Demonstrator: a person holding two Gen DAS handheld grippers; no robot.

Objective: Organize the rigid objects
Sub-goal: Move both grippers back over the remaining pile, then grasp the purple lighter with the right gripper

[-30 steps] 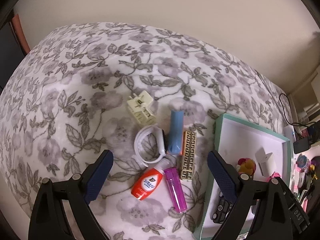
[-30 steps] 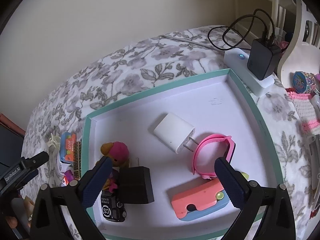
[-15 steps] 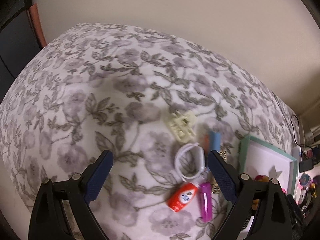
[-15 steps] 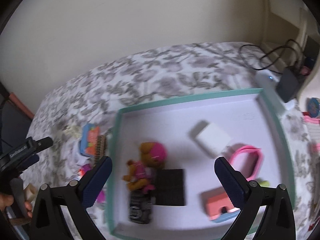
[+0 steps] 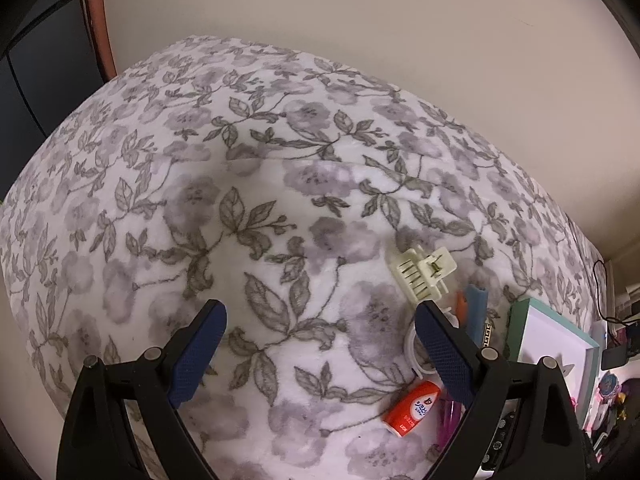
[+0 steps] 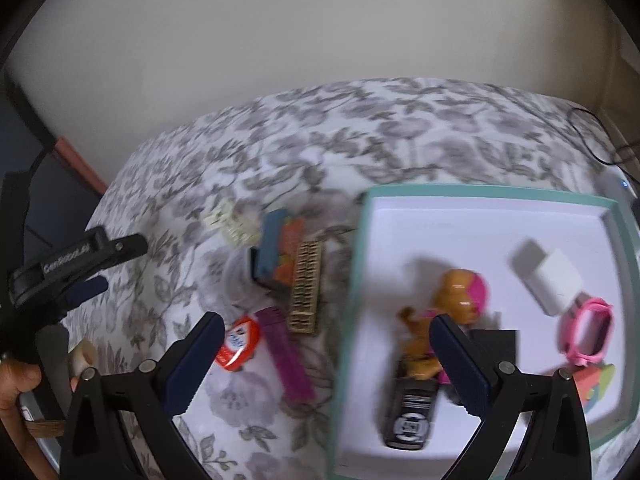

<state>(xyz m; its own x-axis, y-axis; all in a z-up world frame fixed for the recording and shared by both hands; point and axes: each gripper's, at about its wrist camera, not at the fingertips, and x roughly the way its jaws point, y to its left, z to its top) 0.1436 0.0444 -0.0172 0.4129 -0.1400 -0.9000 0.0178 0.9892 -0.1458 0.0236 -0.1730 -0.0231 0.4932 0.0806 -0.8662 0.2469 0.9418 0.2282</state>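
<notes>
Tools: left (image 5: 318,354), right (image 6: 326,364) wide, empty | tray (image 6: 480,194): six items | blanket (image 5: 240,200): six items

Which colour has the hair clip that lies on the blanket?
The hair clip is pale cream; the left wrist view shows it best.

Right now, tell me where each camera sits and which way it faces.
Left wrist: rides the left gripper, looking down its open jaws at the floral blanket; the cream hair clip and tray sit at right.
Right wrist: rides the right gripper, jaws open, over the tray's left edge; the left gripper and a hand show at left.
Shared: hair clip, red tube, tray.
</notes>
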